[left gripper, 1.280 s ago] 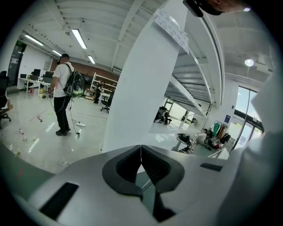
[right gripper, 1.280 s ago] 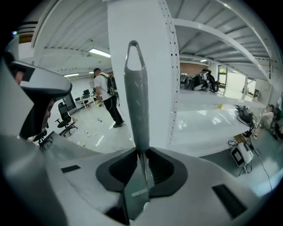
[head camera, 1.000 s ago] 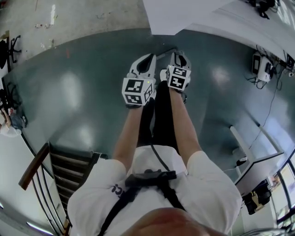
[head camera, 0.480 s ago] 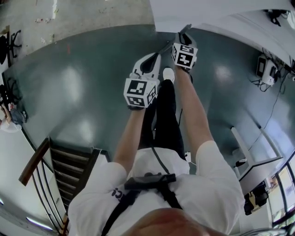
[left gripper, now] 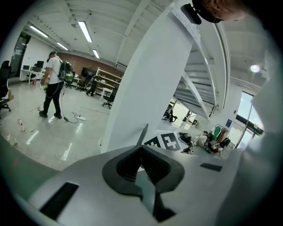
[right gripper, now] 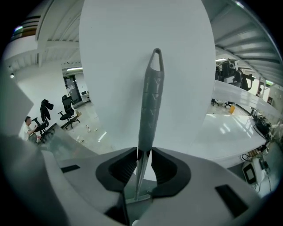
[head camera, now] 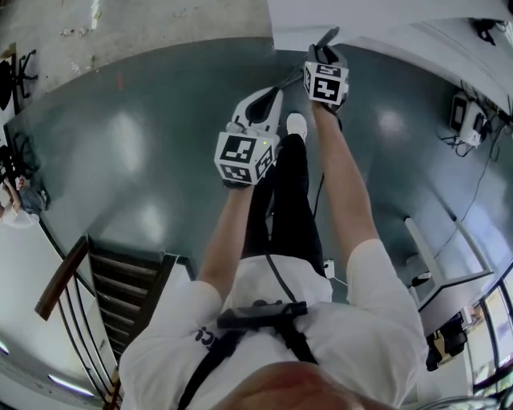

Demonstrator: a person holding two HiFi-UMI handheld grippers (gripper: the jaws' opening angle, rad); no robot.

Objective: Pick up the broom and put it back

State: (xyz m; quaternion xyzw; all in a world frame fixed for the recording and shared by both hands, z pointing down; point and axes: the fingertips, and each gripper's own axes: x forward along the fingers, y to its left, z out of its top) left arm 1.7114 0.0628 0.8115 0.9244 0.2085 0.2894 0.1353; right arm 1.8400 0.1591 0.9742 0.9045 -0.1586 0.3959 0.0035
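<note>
The broom's grey handle (right gripper: 150,97), with a hanging loop at its tip, stands up out of my right gripper (right gripper: 143,152), which is shut on it just below the grip. In the head view that handle tip (head camera: 329,36) pokes out past the right gripper (head camera: 321,52), close against a white pillar (head camera: 337,16). A thin part of the broom's shaft (left gripper: 144,132) runs through my left gripper (left gripper: 141,148), whose jaws are closed on it. The left gripper (head camera: 275,90) sits lower left of the right one. The broom's head is hidden.
The white pillar (right gripper: 146,35) fills the space straight ahead of both grippers. A stair railing (head camera: 80,280) is at the lower left, and a desk with devices (head camera: 461,116) and a white panel (head camera: 425,256) stand at the right. A person (left gripper: 53,84) walks far off in the hall.
My right gripper has moved up the picture, away from the body and toward the white pillar, carrying the handle. The left gripper has stayed about where it was.
</note>
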